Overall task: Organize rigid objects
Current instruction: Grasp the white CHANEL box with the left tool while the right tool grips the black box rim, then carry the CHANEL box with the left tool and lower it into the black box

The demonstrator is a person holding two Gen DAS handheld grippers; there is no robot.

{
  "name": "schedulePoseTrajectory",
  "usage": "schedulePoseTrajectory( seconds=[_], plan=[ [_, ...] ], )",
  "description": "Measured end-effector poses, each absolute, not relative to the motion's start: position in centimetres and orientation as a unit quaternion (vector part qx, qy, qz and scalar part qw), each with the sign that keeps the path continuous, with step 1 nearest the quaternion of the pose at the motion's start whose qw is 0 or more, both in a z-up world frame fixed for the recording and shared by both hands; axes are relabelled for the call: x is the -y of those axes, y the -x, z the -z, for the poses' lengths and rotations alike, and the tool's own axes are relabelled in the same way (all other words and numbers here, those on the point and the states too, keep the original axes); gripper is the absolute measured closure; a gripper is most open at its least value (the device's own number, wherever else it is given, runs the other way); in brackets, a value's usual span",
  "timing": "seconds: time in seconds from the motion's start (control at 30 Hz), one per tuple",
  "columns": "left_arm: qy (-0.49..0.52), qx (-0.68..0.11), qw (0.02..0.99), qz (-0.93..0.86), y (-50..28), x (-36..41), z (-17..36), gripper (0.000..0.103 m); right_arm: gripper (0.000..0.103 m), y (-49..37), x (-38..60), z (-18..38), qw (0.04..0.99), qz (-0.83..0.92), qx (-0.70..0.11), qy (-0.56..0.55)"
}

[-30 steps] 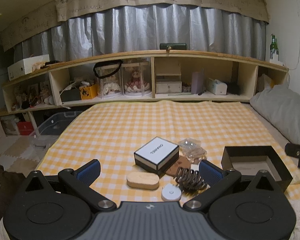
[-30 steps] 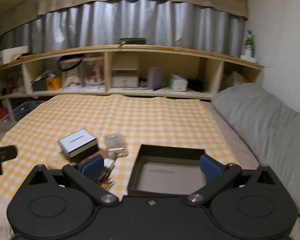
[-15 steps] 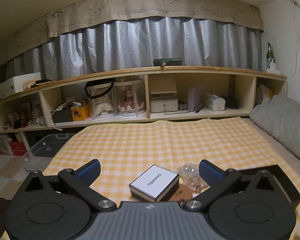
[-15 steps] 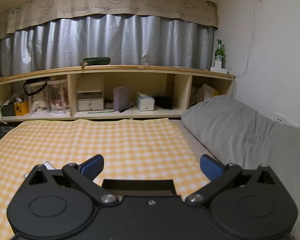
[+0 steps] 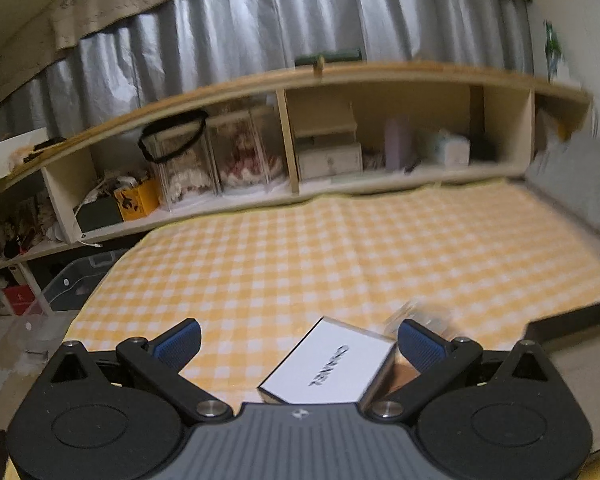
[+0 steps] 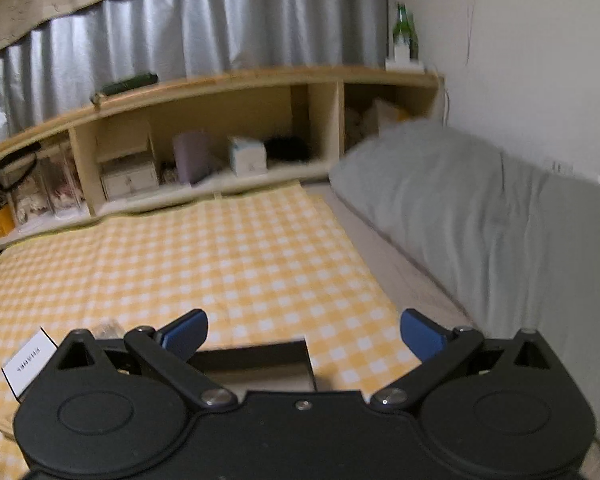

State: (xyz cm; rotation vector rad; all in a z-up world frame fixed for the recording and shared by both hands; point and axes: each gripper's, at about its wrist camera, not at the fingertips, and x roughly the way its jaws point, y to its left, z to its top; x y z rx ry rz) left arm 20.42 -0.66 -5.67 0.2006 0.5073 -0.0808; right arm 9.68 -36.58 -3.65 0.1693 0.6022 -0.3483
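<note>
Although the left wrist view is smeared by motion, the left gripper (image 5: 296,342) shows plainly with its jaws spread wide and nothing between them. Low in the centre of the frame, partly hidden behind the gripper body, lies the white-lidded box (image 5: 332,364) with dark lettering, resting on the yellow checked cloth (image 5: 340,248). Just right of it, behind the right blue pad, sits a blurred clear packet (image 5: 420,312); I cannot tell what it holds. At the lower right edge the rim of the black tray (image 5: 572,320) cuts in, apparently open-topped. The wooden shelf unit (image 5: 284,84) fills the upper half.

In the right wrist view, the right gripper (image 6: 302,330) likewise has its jaws parted and empty. The black tray (image 6: 256,354) lies bottom centre, directly ahead of the jaws and half covered by the gripper body; its inside is barely visible here. The white-lidded box (image 6: 28,360) peeks out at the lower left, well apart from the tray, and a grey pillow (image 6: 460,208) takes the right side.

By my reading nothing is in hand yet and the step is the approach to a first pick, with the tray as the likely destination. The next move would call for tipping the left gripper down over the box, lining the pads across its narrower sides, and closing squarely so the lid does not shift, while the right gripper could steady the tray.
</note>
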Motion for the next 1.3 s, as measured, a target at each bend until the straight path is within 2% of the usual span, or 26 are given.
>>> schedulePoseTrajectory(
  seconds=[0.17, 0.27, 0.53, 0.6, 0.67, 0.97, 1.03, 1.1, 1.3],
  plan=[
    [-0.078, -0.281, 0.953, 0.081, -23.9, -1.7, 8.2, 0.0, 0.001, -10.8, 38.2, 6.3, 0.907, 0.164, -0.37, -0.116],
    [-0.072, -0.291, 0.943, 0.144, -25.2, -2.6, 9.4, 0.0, 0.016, -11.2, 38.8, 7.6, 0.89, 0.152, -0.406, -0.138],
    [-0.131, -0.304, 0.912, 0.243, -27.6, -1.8, 12.5, 0.0, 0.051, -11.8, 39.2, 9.5, 0.869, 0.139, -0.454, -0.139],
    [-0.135, -0.311, 0.906, 0.253, -28.5, -1.9, 13.1, 0.0, 0.066, -12.0, 39.3, 9.9, 0.863, 0.14, -0.465, -0.14],
    [-0.137, -0.315, 0.903, 0.259, -29.2, -2.3, 13.6, 0.0, 0.072, -12.3, 39.4, 10.4, 0.856, 0.135, -0.477, -0.144],
    [-0.087, -0.343, 0.893, 0.279, -31.2, -3.7, 15.1, 0.0, 0.078, -13.1, 39.8, 11.7, 0.831, 0.133, -0.521, -0.141],
    [-0.091, -0.356, 0.887, 0.279, -31.2, -3.4, 15.2, 0.0, 0.083, -13.2, 39.5, 11.7, 0.83, 0.133, -0.525, -0.134],
    [-0.103, -0.367, 0.88, 0.285, -30.9, -2.9, 15.4, 0.001, 0.094, -13.2, 39.2, 11.7, 0.828, 0.124, -0.53, -0.132],
    [-0.135, -0.407, 0.845, 0.32, -30.3, -1.9, 15.0, 0.001, 0.1, -13.2, 38.8, 11.5, 0.828, 0.116, -0.539, -0.105]
  ],
)
